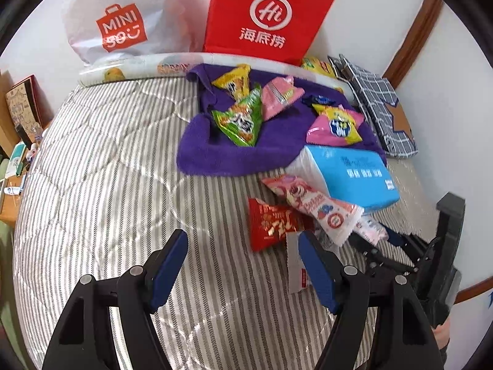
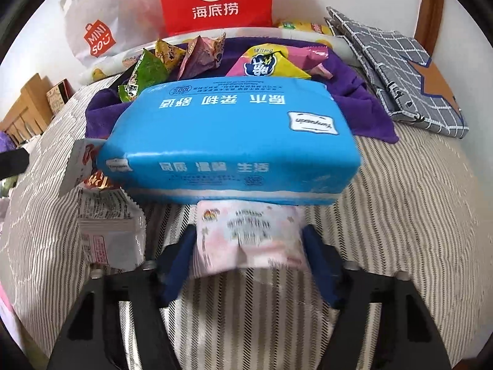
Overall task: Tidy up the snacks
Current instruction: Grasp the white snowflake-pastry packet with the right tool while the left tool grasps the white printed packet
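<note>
Several snack packets lie on a purple towel (image 1: 215,154): a green one (image 1: 242,121), a yellow one (image 1: 235,81), a pink one (image 1: 279,97) and a pink-and-yellow one (image 1: 336,125). On the striped bed lie a red packet (image 1: 274,223) and a long pink packet (image 1: 314,205) against a blue tissue pack (image 1: 354,175). My left gripper (image 1: 243,265) is open and empty just before the red packet. My right gripper (image 2: 249,252) is shut on a small pale pink packet (image 2: 249,240), just under the tissue pack's (image 2: 234,141) near edge; it also shows in the left wrist view (image 1: 379,237).
A red paper bag (image 1: 265,15) and a white Miniso bag (image 1: 120,21) stand against the wall. A grey checked fabric bag (image 1: 376,104) lies at the right. A white-backed packet (image 2: 111,225) lies left of my right gripper. A wooden desk (image 1: 12,160) with clutter is at left.
</note>
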`<state>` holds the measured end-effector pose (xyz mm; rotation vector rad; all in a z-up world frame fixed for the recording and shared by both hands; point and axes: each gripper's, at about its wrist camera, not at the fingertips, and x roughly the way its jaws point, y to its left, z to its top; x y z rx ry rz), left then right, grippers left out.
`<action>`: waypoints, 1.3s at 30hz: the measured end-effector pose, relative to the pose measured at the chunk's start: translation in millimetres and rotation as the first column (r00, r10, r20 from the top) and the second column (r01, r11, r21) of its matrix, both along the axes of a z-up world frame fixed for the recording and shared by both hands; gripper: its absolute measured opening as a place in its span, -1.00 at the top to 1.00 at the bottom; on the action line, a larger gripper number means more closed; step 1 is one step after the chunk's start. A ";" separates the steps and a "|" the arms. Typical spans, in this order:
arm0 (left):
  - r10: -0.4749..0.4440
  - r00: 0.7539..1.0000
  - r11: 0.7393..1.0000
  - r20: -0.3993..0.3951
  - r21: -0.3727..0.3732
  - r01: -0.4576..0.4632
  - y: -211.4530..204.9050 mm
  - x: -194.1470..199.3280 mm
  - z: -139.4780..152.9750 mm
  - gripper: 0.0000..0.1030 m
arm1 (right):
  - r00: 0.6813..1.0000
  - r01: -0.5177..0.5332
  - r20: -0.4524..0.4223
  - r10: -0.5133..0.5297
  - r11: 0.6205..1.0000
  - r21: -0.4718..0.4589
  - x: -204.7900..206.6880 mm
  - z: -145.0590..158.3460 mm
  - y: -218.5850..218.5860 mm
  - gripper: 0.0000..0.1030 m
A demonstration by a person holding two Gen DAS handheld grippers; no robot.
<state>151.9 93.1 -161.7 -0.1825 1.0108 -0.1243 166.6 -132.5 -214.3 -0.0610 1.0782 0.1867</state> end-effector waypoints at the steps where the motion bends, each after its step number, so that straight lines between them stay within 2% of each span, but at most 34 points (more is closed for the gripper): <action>1: -0.006 1.000 1.000 -0.002 0.000 0.006 -3.1 -1.1 -2.0 -0.41 | 1.000 -0.004 -0.002 0.004 1.000 0.006 -1.5 1.0 -2.4 -0.07; 5: -0.039 0.999 0.999 -0.024 0.008 0.039 -17.1 -3.9 -11.0 -0.41 | 1.000 -0.008 0.000 0.008 1.000 0.024 -5.6 4.1 -9.6 0.02; 11: -0.073 0.996 0.997 -0.059 -0.012 0.073 -37.6 -5.3 -27.7 -0.41 | 0.999 -0.018 0.027 0.018 0.999 0.032 -17.9 12.9 -21.6 0.03; 20: -0.072 0.993 0.997 -0.099 -0.042 0.068 -67.8 -3.9 -51.3 -0.41 | 0.997 0.009 0.078 -0.012 0.999 0.042 -30.8 29.2 -60.8 0.03; 26: 0.019 0.997 0.999 -0.069 -0.024 -0.021 -82.1 -0.7 -53.7 -0.44 | 0.996 0.024 0.086 -0.031 0.997 0.072 -33.4 29.1 -83.6 0.03; 33: 0.114 0.993 0.991 -0.024 0.076 -0.112 -103.4 -2.4 -57.5 -0.50 | 0.997 0.014 0.079 -0.023 0.994 0.106 -33.4 23.3 -97.7 0.03; 39: 0.181 0.983 0.976 -0.012 0.122 -0.178 -111.2 -0.1 -59.2 -0.50 | 0.998 -0.018 0.067 0.010 0.992 0.125 -33.3 17.1 -100.3 0.03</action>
